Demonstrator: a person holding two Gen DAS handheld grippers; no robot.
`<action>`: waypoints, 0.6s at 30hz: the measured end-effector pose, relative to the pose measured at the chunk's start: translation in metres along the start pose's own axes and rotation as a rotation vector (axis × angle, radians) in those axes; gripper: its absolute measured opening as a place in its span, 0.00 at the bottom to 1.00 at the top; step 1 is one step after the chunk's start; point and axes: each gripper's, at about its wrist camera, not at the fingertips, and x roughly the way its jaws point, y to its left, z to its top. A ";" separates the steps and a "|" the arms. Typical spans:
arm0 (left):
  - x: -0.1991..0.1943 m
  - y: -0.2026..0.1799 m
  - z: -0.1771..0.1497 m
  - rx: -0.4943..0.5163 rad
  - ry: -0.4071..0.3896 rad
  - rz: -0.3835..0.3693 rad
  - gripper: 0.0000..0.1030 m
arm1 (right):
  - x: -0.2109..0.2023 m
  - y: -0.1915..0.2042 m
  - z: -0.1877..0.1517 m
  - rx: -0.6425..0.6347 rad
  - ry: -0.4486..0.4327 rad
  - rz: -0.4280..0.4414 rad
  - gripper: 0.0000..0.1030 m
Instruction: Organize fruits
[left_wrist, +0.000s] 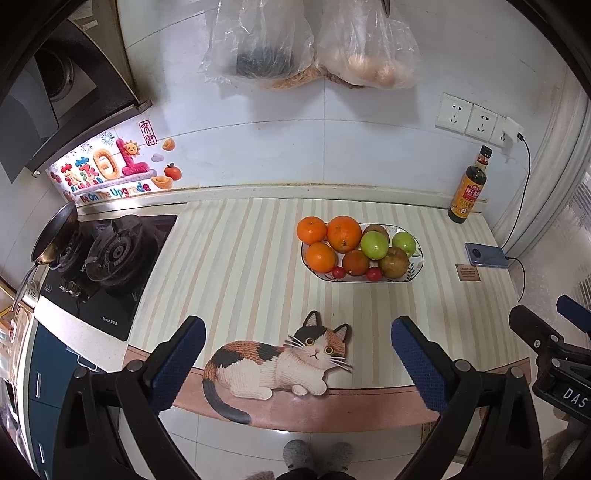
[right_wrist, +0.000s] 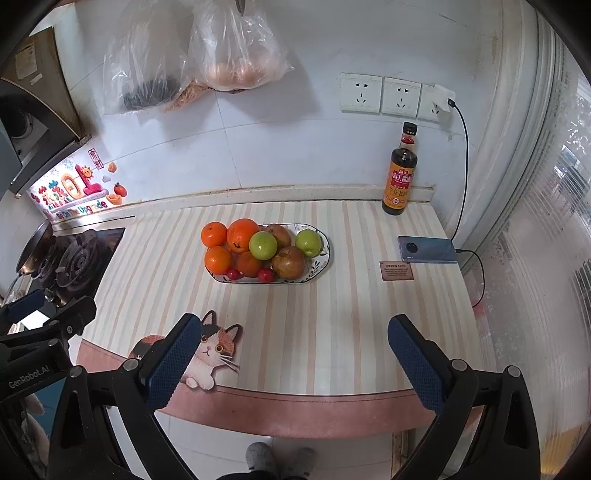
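Note:
An oval patterned plate (left_wrist: 416, 271) (right_wrist: 320, 267) sits on the striped counter mat, heaped with fruit: several oranges (left_wrist: 343, 233) (right_wrist: 242, 235), two green apples (left_wrist: 374, 244) (right_wrist: 263, 245), brownish apples (left_wrist: 393, 261) (right_wrist: 289, 262) and small red fruits (left_wrist: 373, 274) (right_wrist: 265, 274). My left gripper (left_wrist: 298, 356) hovers open over the mat's near edge, well short of the plate. My right gripper (right_wrist: 294, 356) is open too, nothing between its blue pads (right_wrist: 173, 360), also short of the plate. Each gripper shows at the other view's edge.
A soy sauce bottle (left_wrist: 470, 186) (right_wrist: 402, 171) stands at the back right by the wall. A phone (left_wrist: 487, 254) (right_wrist: 427, 249) charges on the right. A gas stove (left_wrist: 110, 254) and pan (left_wrist: 55, 232) lie left. Bags (left_wrist: 314, 40) hang on the wall. A person's slippers (left_wrist: 317, 456) show below.

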 end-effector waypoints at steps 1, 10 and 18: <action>0.000 0.000 0.000 0.000 -0.001 -0.002 1.00 | 0.000 0.000 0.000 0.001 0.000 0.002 1.00; -0.001 0.000 -0.002 -0.005 0.001 -0.002 1.00 | -0.001 0.000 0.000 -0.001 -0.004 0.002 1.00; -0.003 -0.001 -0.001 -0.010 0.006 -0.011 1.00 | 0.000 0.000 0.000 -0.001 -0.004 0.002 1.00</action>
